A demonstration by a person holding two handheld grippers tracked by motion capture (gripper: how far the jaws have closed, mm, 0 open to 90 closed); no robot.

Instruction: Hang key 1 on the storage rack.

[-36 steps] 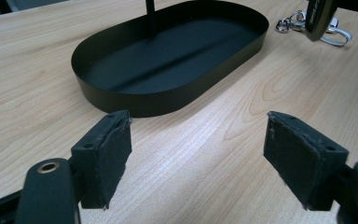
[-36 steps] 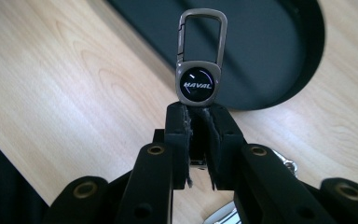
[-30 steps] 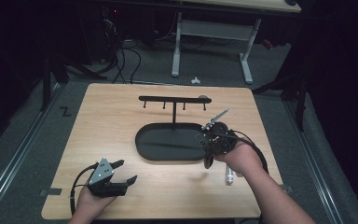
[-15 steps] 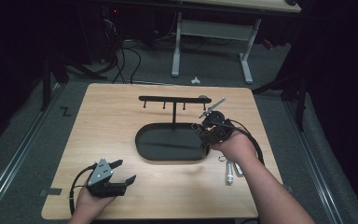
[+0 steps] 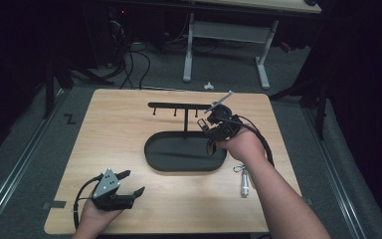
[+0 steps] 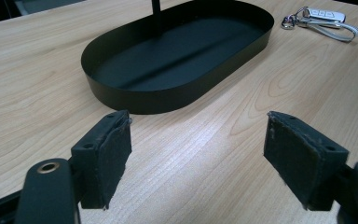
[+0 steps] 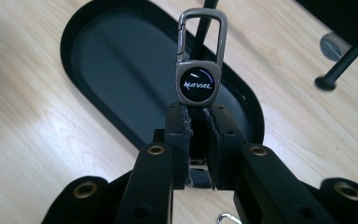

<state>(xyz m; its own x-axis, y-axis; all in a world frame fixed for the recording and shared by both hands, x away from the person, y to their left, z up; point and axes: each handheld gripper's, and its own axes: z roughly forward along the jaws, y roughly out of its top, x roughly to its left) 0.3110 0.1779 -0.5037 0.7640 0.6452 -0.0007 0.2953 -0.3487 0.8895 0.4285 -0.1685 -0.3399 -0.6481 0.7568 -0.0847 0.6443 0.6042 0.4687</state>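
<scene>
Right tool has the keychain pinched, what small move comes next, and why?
Probably ease the right tool toward the rack's hooks to line up the keychain. Its clip loop juts free above the shut jaws, over the tray.

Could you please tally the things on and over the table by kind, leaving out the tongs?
Key holders with hook rail and oval tray: 1
Keychains: 2, the carabiner keychain held above the tray and the key fob lying on the table
Total: 3
</scene>
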